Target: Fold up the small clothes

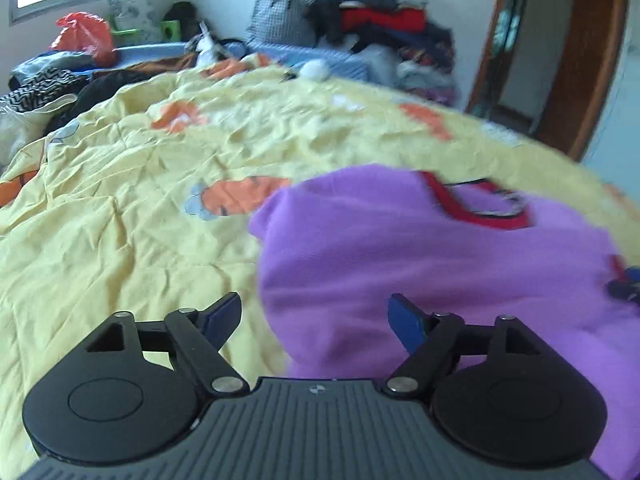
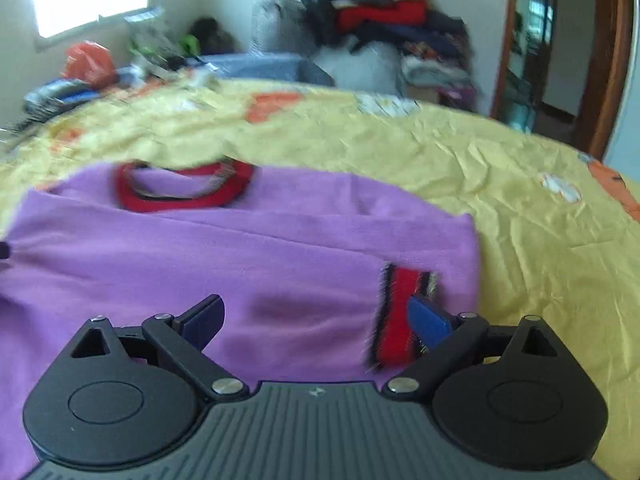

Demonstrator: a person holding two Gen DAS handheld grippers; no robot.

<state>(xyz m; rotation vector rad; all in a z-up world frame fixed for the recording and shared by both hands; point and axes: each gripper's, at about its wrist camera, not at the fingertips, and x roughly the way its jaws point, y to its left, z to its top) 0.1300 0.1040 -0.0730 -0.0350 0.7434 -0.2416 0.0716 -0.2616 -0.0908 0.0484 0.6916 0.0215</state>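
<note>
The small sweater [image 2: 240,256] is plain purple with a red collar [image 2: 184,190] and a red cuff [image 2: 394,312] edged in black, lying on a pale yellow bedspread [image 1: 120,208] printed with orange carrots and small blue flowers, while the gripper fingers [image 1: 406,322] are blue on black arms.

purple sweater [image 2: 248,248] | red collar | flat on bed, sleeve folded in

Soft matt purple knit sweater [image 2: 240,264] with fuzzy red ribbed collar [image 2: 184,190] lies on crinkled yellow cotton bedsheet [image 1: 120,208]; beside the sweater, matt black plastic left gripper [image 1: 316,320] with smooth blue pads [image 1: 406,322].
</note>
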